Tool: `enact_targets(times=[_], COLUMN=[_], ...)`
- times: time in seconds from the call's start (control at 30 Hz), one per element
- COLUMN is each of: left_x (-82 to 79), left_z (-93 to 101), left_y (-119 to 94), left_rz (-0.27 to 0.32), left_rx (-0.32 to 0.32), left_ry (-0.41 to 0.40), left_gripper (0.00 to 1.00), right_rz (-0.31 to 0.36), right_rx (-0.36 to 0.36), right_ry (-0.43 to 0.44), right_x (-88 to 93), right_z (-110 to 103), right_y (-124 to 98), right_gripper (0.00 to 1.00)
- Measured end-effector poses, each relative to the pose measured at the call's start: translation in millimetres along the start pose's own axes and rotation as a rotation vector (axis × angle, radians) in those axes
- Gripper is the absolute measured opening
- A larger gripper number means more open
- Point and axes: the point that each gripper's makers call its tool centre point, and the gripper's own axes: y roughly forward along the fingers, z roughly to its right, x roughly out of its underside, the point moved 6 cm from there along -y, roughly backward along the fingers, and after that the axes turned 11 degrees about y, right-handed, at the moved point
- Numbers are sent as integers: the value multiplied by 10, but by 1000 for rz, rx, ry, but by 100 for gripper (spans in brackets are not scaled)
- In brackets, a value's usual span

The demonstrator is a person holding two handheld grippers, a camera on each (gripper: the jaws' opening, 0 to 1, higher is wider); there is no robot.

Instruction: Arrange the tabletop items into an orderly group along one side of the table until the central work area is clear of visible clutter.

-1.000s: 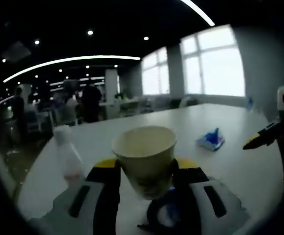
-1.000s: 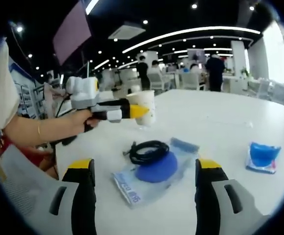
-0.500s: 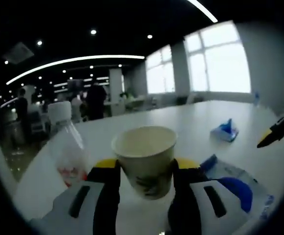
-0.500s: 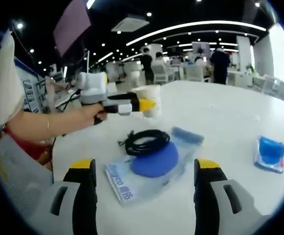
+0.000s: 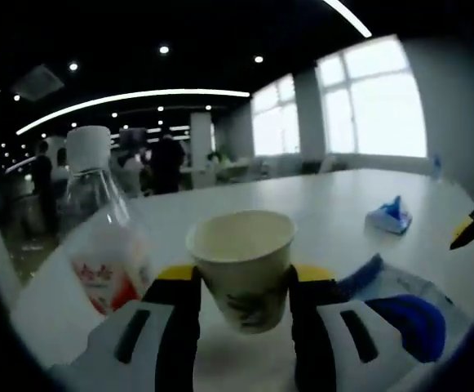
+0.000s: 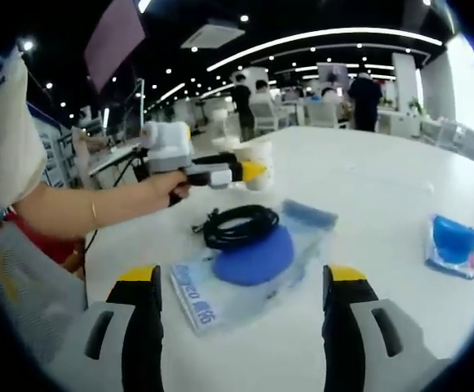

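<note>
left gripper point(image 5: 242, 302) is clamped on the paper cup point(image 5: 241, 263), held above the table point(image 5: 318, 204) beside the bottle point(image 5: 98, 237); right gripper point(image 6: 241, 327) hangs apart over the blue pouch point(image 6: 253, 261) and black cable point(image 6: 237, 224), both uncleared; blue packet point(image 6: 451, 243) too

Left hand-held gripper point(image 5: 241, 306): grey moulded body w/ dark slots, black jaws, yellow tips; seen from the right view, white box on top, yellow nose. Right hand-held gripper point(image 6: 243, 314): same grey shells, black jaws, yellow caps. Person's left hand point(image 6: 165, 188): thin bracelet at wrist, red and white clothing at far left.
</note>
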Motion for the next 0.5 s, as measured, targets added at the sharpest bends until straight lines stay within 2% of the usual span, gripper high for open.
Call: enact_targets(times=[0.2,0.5], left_x=[10,133], left_z=[24,88], left_y=[36,85], left_rz=[2,-48], left_rx=[9,16], left_ry=[10,20], left_gripper=[40,40], right_rz=[18,26], right_rx=[-6,-11], right_ry=[43,59], right_x=[-38,-48], right_z=[23,14], right_y=[-12,-19], right_gripper=[80,79])
